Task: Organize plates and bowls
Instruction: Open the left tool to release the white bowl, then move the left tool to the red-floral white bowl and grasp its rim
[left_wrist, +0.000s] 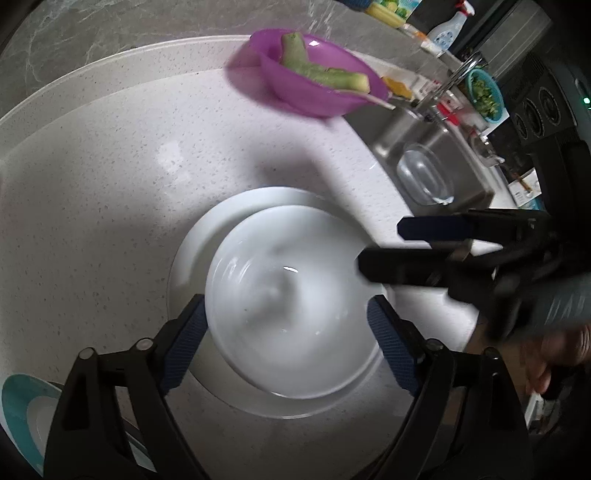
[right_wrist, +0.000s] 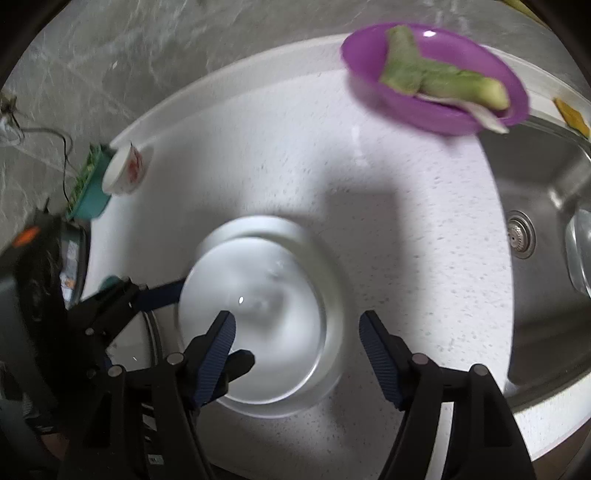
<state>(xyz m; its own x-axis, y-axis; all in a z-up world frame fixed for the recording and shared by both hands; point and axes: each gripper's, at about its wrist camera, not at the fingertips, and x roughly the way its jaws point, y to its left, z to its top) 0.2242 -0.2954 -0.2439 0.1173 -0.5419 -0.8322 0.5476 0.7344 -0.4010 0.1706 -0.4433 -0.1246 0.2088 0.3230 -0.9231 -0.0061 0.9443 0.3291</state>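
A white bowl (left_wrist: 291, 302) sits inside a larger white plate (left_wrist: 207, 236) on a pale speckled countertop (left_wrist: 110, 184). This stack is the landmark for everything else.

The left gripper (left_wrist: 286, 347) hangs over the bowl with its jaws spread wide, one blue pad on each side of the bowl. The pads look close to the rim, but blur makes it hard to say whether they touch it; nothing appears clamped. The right gripper (right_wrist: 297, 354) also hangs above the bowl from the other side, jaws apart and holding nothing. A hand (left_wrist: 554, 362) shows at the edge of the left wrist view.

Beyond the bowl, toward the wall, is a purple bowl (left_wrist: 314, 77) holding pale green vegetable pieces (left_wrist: 321, 70). To the right of the white bowl is a steel sink (right_wrist: 546, 229), with a clear glass dish (left_wrist: 424, 177) inside it. To its left, near the wall, stand a small white cup with red markings (right_wrist: 125, 170) and a teal container (right_wrist: 92, 188). A teal and white plate (left_wrist: 26, 417) lies nearest, left of the white bowl.
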